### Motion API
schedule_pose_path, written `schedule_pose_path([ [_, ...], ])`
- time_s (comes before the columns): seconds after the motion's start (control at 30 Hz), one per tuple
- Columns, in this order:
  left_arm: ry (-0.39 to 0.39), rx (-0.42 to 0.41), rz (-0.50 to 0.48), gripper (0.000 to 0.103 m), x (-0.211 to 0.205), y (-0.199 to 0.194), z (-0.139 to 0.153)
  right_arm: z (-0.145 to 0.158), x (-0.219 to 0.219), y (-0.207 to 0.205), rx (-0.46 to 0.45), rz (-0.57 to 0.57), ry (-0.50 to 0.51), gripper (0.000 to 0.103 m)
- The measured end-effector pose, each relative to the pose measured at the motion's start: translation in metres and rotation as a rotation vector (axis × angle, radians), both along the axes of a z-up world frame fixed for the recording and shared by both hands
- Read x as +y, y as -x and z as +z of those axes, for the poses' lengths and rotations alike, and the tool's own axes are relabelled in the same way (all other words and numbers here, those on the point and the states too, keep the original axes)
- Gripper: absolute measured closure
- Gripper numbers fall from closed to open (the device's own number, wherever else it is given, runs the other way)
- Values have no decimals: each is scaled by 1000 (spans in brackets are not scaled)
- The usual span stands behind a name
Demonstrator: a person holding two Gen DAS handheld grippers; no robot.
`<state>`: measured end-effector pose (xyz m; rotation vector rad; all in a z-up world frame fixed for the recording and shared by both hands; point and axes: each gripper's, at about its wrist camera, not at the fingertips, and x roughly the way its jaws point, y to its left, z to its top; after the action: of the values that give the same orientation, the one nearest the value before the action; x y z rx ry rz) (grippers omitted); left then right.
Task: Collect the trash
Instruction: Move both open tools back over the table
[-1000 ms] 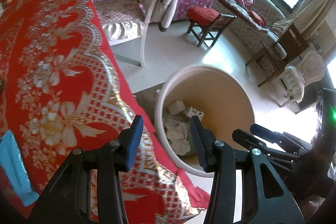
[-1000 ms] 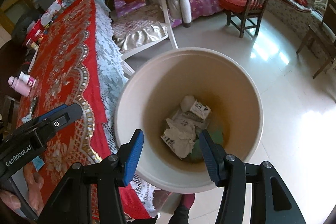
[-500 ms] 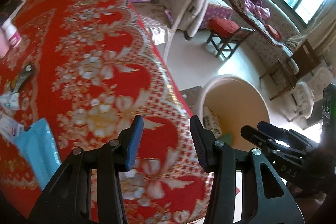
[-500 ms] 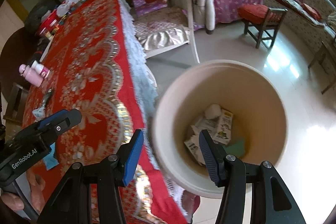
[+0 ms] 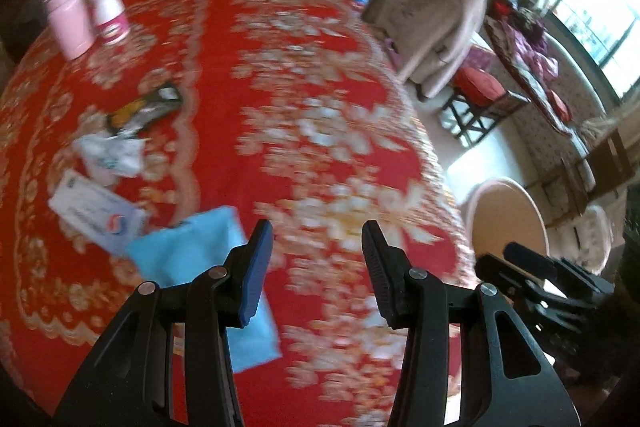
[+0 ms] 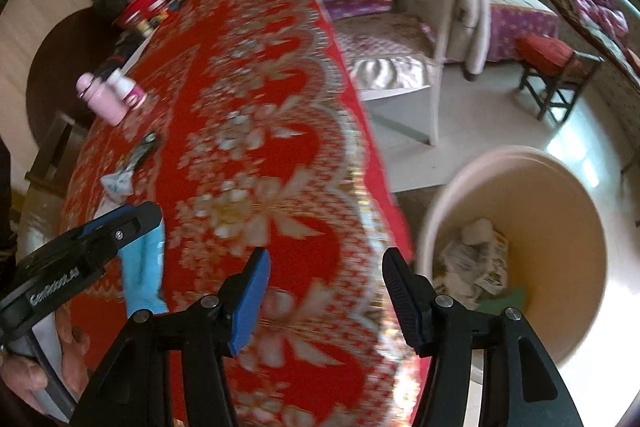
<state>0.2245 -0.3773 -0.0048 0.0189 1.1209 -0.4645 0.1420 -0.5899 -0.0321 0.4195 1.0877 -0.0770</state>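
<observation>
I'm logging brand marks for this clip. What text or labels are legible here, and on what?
"GenRobot.AI", blurred but readable: on the left gripper's black body, seen in the right wrist view.
White box with a round logo: print too blurred.
White bottle label: unreadable.
Printed papers in the bin: too small.

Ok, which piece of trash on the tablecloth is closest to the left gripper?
The light blue sheet, lying right beside the left gripper. The white carton, crumpled wrapper and dark wrapper lie farther.

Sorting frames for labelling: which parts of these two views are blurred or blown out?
Left wrist view: tablecloth motion-smeared, window blown out, left claw sharp. Right wrist view: cloth pattern smeared, right claw crisp, glare on the floor beyond the bin.
</observation>
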Motion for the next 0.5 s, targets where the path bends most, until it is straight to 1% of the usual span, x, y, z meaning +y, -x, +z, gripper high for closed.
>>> schedule_pose_path([
  [0.13, 25, 49, 55, 59, 38, -34, -17, 2, 29, -13, -3, 47, -4, 46],
  [0.2, 36, 67, 69, 59, 50, -48, -25, 3, 42, -17, -3, 65, -3, 46],
  [0.3, 53, 74, 69, 59, 64, -67, -36, 4, 57, -20, 0, 87, 2, 46],
  [0.37, 52, 76, 58, 59, 69, -75, -42, 3, 63, -21, 4, 94, 5, 46],
  [0.5, 41, 111, 47, 59, 82, -89, -55, 0, 75, -23, 20, 100, 6, 46],
])
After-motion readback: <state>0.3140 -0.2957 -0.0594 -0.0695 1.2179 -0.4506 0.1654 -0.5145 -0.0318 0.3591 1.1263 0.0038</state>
